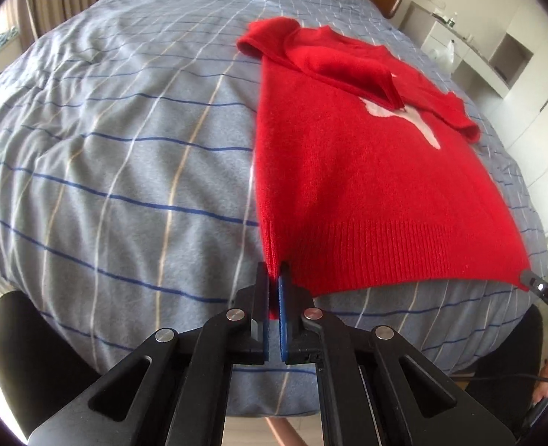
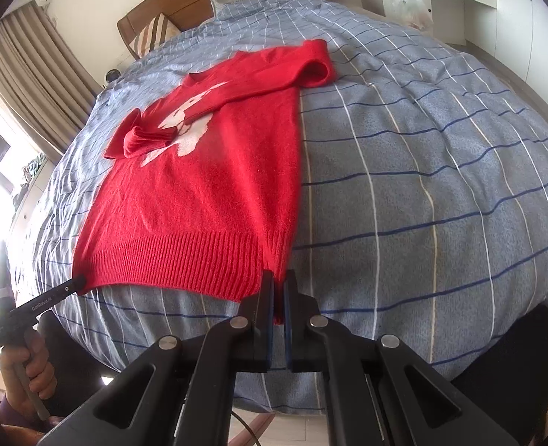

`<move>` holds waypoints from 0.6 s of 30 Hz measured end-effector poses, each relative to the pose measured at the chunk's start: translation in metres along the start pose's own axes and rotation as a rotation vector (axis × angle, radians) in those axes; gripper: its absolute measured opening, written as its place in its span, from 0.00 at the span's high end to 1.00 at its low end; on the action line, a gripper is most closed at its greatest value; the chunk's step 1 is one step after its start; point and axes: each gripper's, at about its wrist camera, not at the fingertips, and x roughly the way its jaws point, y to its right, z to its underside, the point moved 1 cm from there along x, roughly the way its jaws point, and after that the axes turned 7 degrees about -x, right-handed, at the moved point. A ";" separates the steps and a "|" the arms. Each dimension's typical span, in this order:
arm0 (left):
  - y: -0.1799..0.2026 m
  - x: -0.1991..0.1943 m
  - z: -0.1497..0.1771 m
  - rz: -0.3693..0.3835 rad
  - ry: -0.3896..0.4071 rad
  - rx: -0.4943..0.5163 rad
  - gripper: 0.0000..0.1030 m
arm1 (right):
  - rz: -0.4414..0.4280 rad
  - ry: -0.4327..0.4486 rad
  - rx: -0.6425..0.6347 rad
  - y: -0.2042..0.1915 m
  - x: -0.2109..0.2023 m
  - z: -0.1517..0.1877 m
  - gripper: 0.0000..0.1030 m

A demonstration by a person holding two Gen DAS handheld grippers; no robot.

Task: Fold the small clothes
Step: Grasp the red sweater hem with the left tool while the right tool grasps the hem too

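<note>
On the blue checked duvet [image 1: 117, 156] of a bed, a red knitted sweater [image 1: 348, 171] is lying flat with its front up, a pale motif [image 1: 428, 130] partly showing, and both sleeves are lying folded in across the chest. At the left end of the ribbed hem [image 1: 404, 256], the left gripper [image 1: 274, 275] is pinching the corner, its blue-padded fingers closed on a thin fold of knit. Moving across, the hem is running fairly straight between the two corners, sagging only slightly over the rounded edge of the bed. At the right end, the right gripper [image 2: 278, 282] is clamping the other hem corner, its fingers likewise shut on the fabric, with a tongue of red showing between the pads.

The sweater is looking soft, light and limp, so it will probably droop and crease wherever it is unsupported, and the fuzzy knit should be gripping the pads rather than slipping. Holding both hem corners seems the sensible purchase: raised evenly, the bottom edge could be carried up toward the collar [image 1: 326, 29] without the sleeves sliding out.
</note>
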 end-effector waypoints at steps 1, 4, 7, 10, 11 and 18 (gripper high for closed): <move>-0.001 -0.001 0.001 -0.006 0.001 0.005 0.99 | 0.002 -0.006 -0.002 -0.002 0.002 0.002 0.96; 0.003 0.015 0.000 -0.048 -0.009 0.023 0.99 | 0.023 -0.039 -0.027 -0.009 0.023 0.008 0.96; 0.006 0.035 0.003 -0.094 -0.015 0.035 0.99 | 0.068 -0.087 -0.039 -0.005 0.055 0.018 0.96; 0.014 0.034 0.008 -0.132 0.015 0.073 0.99 | 0.065 -0.081 -0.021 0.000 0.062 0.021 0.96; 0.015 0.034 0.010 -0.138 0.023 0.082 0.99 | 0.070 -0.078 -0.025 -0.001 0.062 0.021 0.96; 0.018 0.034 0.015 -0.171 0.059 0.114 0.98 | 0.093 -0.065 -0.054 -0.005 0.068 0.023 0.96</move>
